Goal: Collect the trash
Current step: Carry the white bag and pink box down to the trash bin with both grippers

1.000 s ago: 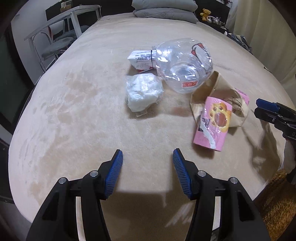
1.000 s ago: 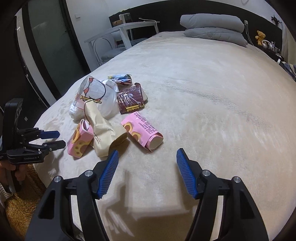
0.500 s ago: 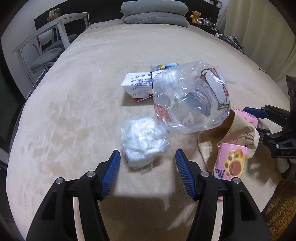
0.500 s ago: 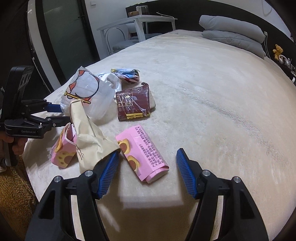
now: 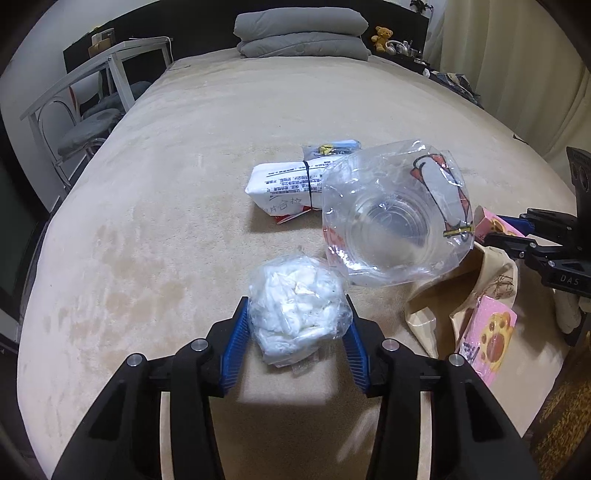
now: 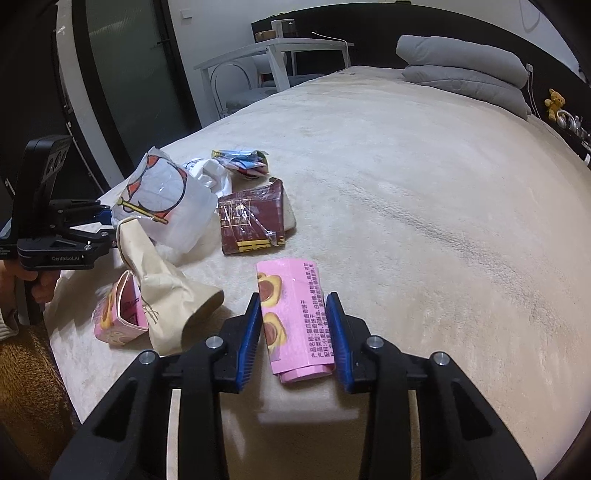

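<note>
Trash lies on a beige bed. My left gripper [image 5: 295, 328] has its jaws around a crumpled white wad in clear plastic [image 5: 295, 314], both pads touching its sides. My right gripper [image 6: 293, 321] has its jaws closed onto a pink snack box [image 6: 293, 314] lying on the bed. A clear plastic bag holding a cup [image 5: 391, 218], a white wrapped packet [image 5: 288, 184], a tan paper bag [image 5: 476, 291] and a second pink box [image 5: 487, 336] lie nearby. A brown carton [image 6: 253, 218] sits behind the pink box in the right wrist view.
Grey pillows [image 5: 301, 35] lie at the head of the bed. A white desk and chair [image 5: 96, 96] stand to the left. The bed edge [image 6: 70, 354] drops to a brown rug. A colourful wrapper [image 6: 240, 164] lies beyond the carton.
Both grippers moved forward onto the trash. The left one came around the white wad; the right one narrowed its jaws onto the pink box.
</note>
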The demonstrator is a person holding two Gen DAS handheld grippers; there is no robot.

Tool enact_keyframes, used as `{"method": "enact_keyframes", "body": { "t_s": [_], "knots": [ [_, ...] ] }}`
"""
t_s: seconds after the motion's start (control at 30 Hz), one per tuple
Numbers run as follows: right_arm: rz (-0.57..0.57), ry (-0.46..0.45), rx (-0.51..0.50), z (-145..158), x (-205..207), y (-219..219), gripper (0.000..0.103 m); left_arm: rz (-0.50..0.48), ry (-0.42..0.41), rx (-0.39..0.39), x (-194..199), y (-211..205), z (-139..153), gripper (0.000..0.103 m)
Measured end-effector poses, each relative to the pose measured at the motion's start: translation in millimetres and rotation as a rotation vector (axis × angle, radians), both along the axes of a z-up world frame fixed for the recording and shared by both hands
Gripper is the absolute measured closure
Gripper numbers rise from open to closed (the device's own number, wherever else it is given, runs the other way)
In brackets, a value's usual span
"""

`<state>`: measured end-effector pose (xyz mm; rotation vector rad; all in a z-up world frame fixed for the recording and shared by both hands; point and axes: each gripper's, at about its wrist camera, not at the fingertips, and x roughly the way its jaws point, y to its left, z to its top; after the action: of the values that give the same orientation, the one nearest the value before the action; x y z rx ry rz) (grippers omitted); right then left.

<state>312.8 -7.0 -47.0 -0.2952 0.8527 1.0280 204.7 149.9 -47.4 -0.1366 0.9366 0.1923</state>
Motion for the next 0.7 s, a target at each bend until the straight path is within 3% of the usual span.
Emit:
{"method": "enact_keyframes", "body": {
  "t_s": [0.27, 0.7],
  "knots": [
    [-0.058, -0.026, 0.042, 17, -15, -21, 0.066, 0.047, -0.051, -0.031, -24, 5, 12, 0.057],
    [-0.158, -0.062, 0.138, 46, -66, -61, 0.066, 0.033, -0.187, -0.038, -69, -25, 36, 0.057]
  ]
}}
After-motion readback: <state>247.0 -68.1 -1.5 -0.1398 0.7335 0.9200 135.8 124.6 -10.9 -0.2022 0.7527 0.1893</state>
